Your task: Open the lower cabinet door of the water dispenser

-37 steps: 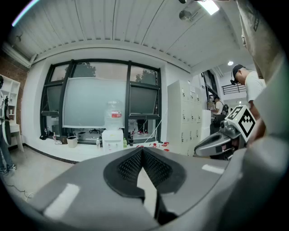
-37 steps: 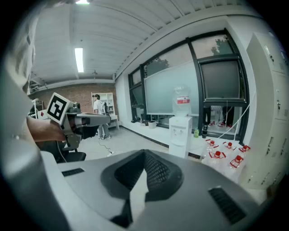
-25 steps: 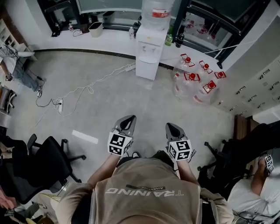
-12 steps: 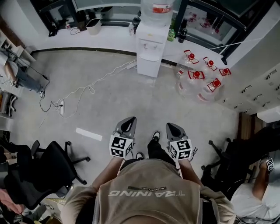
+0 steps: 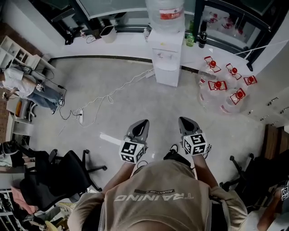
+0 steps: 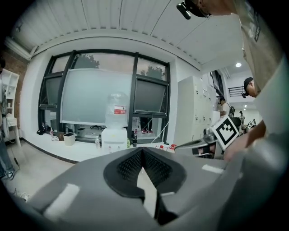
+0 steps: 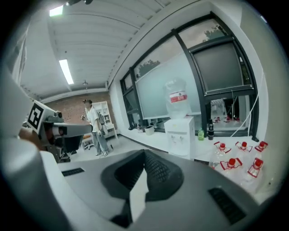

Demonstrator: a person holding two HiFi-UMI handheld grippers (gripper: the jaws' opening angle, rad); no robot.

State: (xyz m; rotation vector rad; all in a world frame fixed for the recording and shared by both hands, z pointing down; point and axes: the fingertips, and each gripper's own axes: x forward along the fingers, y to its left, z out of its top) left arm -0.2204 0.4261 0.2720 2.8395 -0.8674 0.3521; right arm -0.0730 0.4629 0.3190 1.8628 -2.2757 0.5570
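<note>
Here the left gripper [image 5: 142, 123] and the right gripper [image 5: 184, 121] hang side by side over the floor [image 5: 113, 122], each with its jaws pressed together on nothing. The water dispenser [image 5: 167, 49] stands well ahead of both, its lower cabinet door [image 5: 167, 76] facing them and apparently shut. Water bottles [image 5: 223, 88] cluster ahead, right of the right gripper.

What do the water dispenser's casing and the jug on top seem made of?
Water dispenser: white, smooth, evenly coloured casing, probably moulded plastic; painted metal can't be ruled out. Jug: see-through wall with a red label, likely rigid clear plastic.
</note>
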